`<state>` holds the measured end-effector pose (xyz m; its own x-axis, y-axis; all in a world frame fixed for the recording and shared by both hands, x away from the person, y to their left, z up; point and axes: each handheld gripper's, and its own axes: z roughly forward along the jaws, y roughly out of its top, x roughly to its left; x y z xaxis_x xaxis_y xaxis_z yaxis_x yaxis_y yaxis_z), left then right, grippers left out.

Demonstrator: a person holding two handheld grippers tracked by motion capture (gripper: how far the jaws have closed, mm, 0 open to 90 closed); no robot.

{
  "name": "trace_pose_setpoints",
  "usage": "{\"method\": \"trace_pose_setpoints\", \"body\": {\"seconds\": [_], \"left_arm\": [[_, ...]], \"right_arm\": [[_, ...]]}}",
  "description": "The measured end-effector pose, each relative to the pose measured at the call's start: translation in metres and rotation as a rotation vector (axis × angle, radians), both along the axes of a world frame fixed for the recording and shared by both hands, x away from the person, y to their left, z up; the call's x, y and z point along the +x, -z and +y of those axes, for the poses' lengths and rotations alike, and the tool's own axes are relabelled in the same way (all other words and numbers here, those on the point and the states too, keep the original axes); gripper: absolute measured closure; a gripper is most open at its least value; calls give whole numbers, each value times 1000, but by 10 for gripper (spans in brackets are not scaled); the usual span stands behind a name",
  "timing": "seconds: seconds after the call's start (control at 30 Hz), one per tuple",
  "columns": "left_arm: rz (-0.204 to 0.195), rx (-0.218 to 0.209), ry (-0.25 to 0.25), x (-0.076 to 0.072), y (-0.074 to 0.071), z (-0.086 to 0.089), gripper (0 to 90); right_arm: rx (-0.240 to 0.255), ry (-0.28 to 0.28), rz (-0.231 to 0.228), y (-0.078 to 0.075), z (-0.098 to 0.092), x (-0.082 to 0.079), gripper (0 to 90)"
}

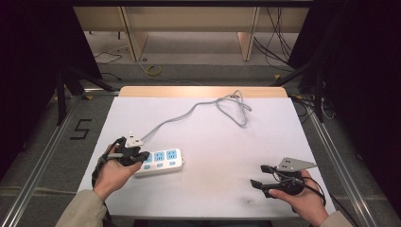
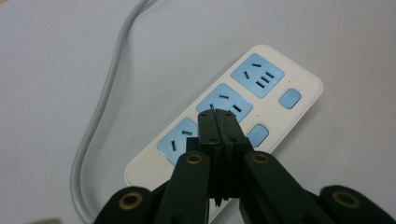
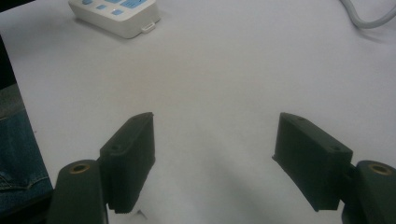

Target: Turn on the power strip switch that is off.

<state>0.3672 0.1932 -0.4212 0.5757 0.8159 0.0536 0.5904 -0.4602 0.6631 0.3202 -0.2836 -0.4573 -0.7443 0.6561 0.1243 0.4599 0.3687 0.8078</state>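
A white power strip (image 1: 160, 162) with three blue sockets and blue switches lies on the table's near left; its grey cable (image 1: 198, 109) runs toward the far edge and loops there. My left gripper (image 1: 140, 156) hovers over the strip's left end, jaws shut with nothing between them. In the left gripper view the closed tips (image 2: 217, 122) sit above the power strip (image 2: 271, 88), between the middle and nearest sockets. My right gripper (image 1: 259, 176) rests at the near right with its jaws wide open and nothing between them; the right gripper view shows it (image 3: 215, 154) over bare table, the power strip (image 3: 119, 14) far off.
The white table (image 1: 213, 142) has a wooden strip along its far edge. Metal rails run along both sides. Beyond lie a floor with cables and wooden furniture legs. A "5" mark (image 1: 80, 128) is on the floor at left.
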Motion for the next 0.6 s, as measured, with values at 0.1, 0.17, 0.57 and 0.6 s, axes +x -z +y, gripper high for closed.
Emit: {"method": "trace_pose_setpoints", "body": {"seconds": [0.1, 0.17, 0.57, 0.6], "left_arm": [[17, 10, 16, 3, 0, -3, 898], [30, 20, 28, 4, 0, -6, 898], [72, 56, 54, 8, 6, -9, 898], [72, 58, 56, 8, 6, -9, 898]], "right_arm": [[-1, 0, 0, 0, 0, 0, 290], [0, 0, 0, 0, 0, 0, 291], [0, 0, -1, 0, 0, 0, 290], [0, 0, -1, 0, 0, 0, 290]]}}
